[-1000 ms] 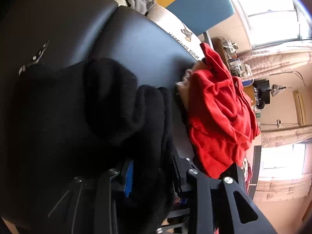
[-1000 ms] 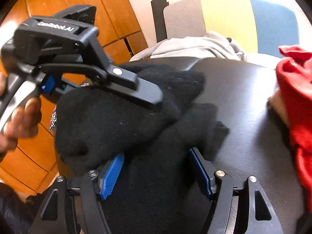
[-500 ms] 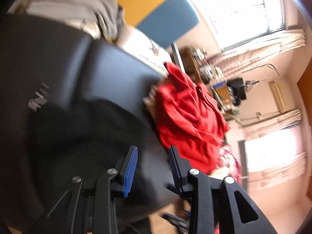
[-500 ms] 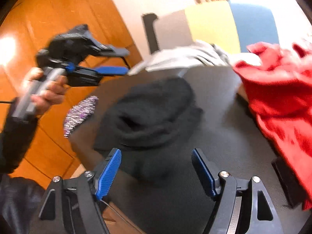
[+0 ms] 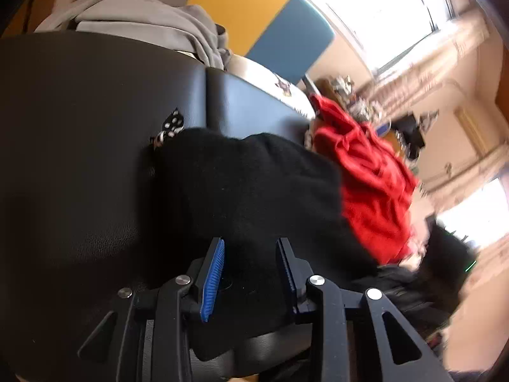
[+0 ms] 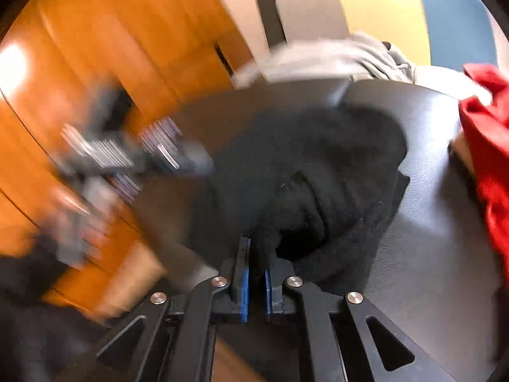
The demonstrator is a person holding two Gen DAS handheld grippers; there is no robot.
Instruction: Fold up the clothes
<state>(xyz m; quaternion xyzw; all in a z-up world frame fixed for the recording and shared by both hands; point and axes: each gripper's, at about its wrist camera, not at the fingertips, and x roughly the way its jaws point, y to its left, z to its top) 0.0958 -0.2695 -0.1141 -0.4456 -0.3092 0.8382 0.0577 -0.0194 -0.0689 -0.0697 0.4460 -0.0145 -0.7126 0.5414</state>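
On the black leather seat (image 5: 95,146), a black knit garment (image 5: 254,184) lies bunched beside a red garment (image 5: 366,172). My right gripper (image 6: 254,254) has its blue pads nearly together, pinching a fold at the black garment's near edge. My left gripper (image 5: 249,254) stands half apart above the cloth, gripping nothing. Only the right view shows my other hand (image 6: 86,222), blurred, before orange wood panelling (image 6: 95,47); only the left shows a sunlit window (image 5: 381,9). A grey garment (image 5: 143,19) lies behind.
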